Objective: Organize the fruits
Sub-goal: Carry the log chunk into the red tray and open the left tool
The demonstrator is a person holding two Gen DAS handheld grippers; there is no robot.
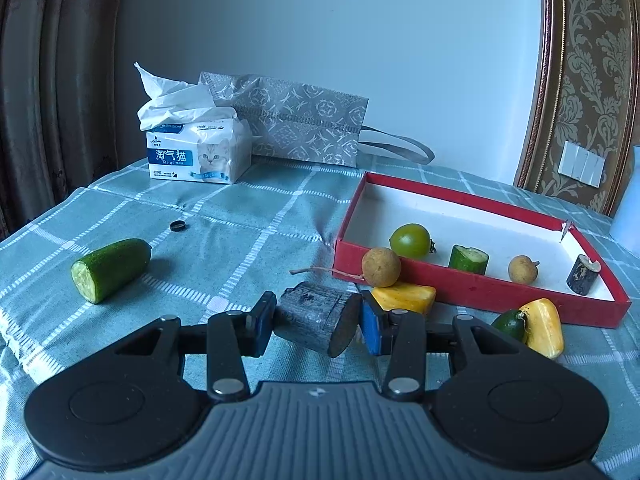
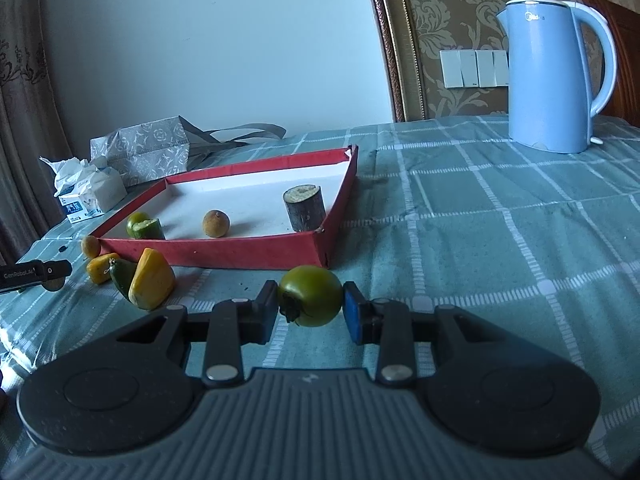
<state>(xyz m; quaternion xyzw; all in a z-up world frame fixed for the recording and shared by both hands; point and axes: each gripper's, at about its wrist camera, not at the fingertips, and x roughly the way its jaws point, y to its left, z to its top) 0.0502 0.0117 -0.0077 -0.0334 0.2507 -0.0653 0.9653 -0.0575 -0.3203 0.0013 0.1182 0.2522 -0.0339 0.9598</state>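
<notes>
Checked-cloth counter (image 1: 248,216): left gripper (image 1: 316,320) fingers clamp dark sugarcane chunk (image 1: 316,318); right gripper (image 2: 310,308) fingers clamp green tomato (image 2: 311,295) beside red tray (image 2: 256,254).

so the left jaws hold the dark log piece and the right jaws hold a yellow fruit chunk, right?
Not quite. The left gripper does hold the dark log piece, but the right wrist view shows the right gripper clamped on a green tomato, not a yellow chunk.
</notes>
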